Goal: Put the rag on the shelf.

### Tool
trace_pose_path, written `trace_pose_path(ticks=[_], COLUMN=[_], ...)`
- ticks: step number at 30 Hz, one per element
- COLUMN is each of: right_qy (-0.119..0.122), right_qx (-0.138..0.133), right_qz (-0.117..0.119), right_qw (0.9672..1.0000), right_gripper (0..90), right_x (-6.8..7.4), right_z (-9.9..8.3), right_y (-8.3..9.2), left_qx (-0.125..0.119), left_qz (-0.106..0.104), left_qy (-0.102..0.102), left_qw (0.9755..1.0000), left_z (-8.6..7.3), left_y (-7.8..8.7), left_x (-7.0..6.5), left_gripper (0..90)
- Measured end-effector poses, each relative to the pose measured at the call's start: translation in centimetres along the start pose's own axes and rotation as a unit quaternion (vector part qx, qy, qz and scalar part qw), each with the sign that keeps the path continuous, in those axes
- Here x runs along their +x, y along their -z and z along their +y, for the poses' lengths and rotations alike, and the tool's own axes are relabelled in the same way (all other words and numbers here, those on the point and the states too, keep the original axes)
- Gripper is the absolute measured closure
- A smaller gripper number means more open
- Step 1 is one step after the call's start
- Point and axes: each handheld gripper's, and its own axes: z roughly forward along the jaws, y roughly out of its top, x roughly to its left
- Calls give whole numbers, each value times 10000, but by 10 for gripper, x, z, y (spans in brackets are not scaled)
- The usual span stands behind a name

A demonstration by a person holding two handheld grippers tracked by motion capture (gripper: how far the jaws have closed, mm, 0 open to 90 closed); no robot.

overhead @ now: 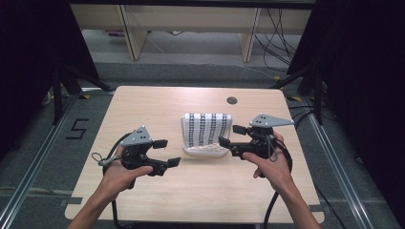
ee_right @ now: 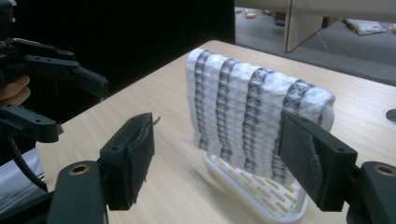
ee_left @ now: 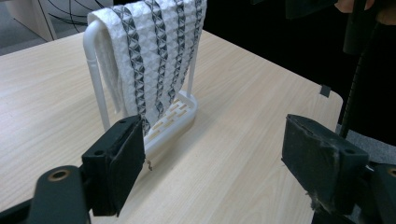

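A white cloth with dark patterned stripes (overhead: 208, 128) hangs over a small white plastic rack (overhead: 206, 150) near the middle of the table. The same cloth (ee_left: 149, 51) drapes the rack's rail (ee_left: 93, 60) in the left gripper view, and the cloth (ee_right: 247, 112) hides most of the rack (ee_right: 252, 186) in the right gripper view. My left gripper (overhead: 167, 152) is open, just left of the rack, holding nothing. My right gripper (overhead: 231, 135) is open at the rack's right side, its jaws close to the cloth without gripping it.
The light wooden table (overhead: 157, 105) has a round cable hole (overhead: 232, 100) at the back. Desk legs (overhead: 136, 38) and loose cables (overhead: 277, 33) stand on the floor beyond. Dark curtains flank both sides. A floor mark "5" (overhead: 79, 129) lies left.
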Motion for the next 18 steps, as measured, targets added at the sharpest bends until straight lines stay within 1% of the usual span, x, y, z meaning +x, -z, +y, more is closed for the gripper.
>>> trace_pose_path(ticks=[1,2,3,4,5,6,7,8,9,10,11,12,13,14,15,16,17,18], right_qy=[38,8,54,54,32,-38,86,-18,118,113,-3,50,-50,32,49,89,3,57], right_qx=[10,31,-5,-5,57,83,67,76,61,71,140,98,162,115,138,165,143,142], right_qz=[35,-30,44,44,63,58,74,79,84,36,31,86,34,96,67,55,61,97], right_qw=[10000,10000,10000,10000,10000,9999,9999,9999,9999,9999,9999,9999,9999,9999,9999,9998,9999,9998], right_gripper=[284,283,283,283,282,281,281,280,280,279,279,279,279,279,278,278,278,278], right_x=[0,2,1,1,2,3,2,3,1,2,3,3,5,4,4,4,6,5], right_z=[-1,-3,-5,-5,-6,-8,-9,-11,-12,-13,-14,-16,-17,-18,-19,-19,-21,-22], right_y=[0,1,-1,-1,-1,-1,-1,-1,-2,-2,-1,-2,0,-2,-1,-1,-1,-1], left_qx=[13,21,33,38,31,42,23,22,64,60,75,79,104,103,84,121,129,161], left_qz=[-16,-18,-18,-25,-22,-32,-57,-51,-2,-12,-28,-33,-4,-23,-52,-12,-5,2], left_qy=[-15,-6,-5,-6,-11,-16,-11,-14,-8,-10,-23,-27,-19,-25,-14,-23,-36,-69], left_qw=[10000,10000,10000,10000,10000,10000,10000,10000,10000,10000,10000,10000,9999,9999,10000,9999,9999,9998], left_z=[-2,-3,-4,-5,-7,-8,-9,-10,-11,-12,-13,-14,-15,-16,-17,-18,-20,-21], left_y=[0,0,0,0,1,1,1,1,1,1,0,0,0,-1,-2,-2,-2,-3], left_x=[-1,-1,-2,-2,-3,-3,-3,-3,-4,-4,-4,-4,-5,-5,-5,-6,-6,-6], left_gripper=[205,205,204,204,204,204,204,204,204,204,204,204,204,204,204,204,204,204])
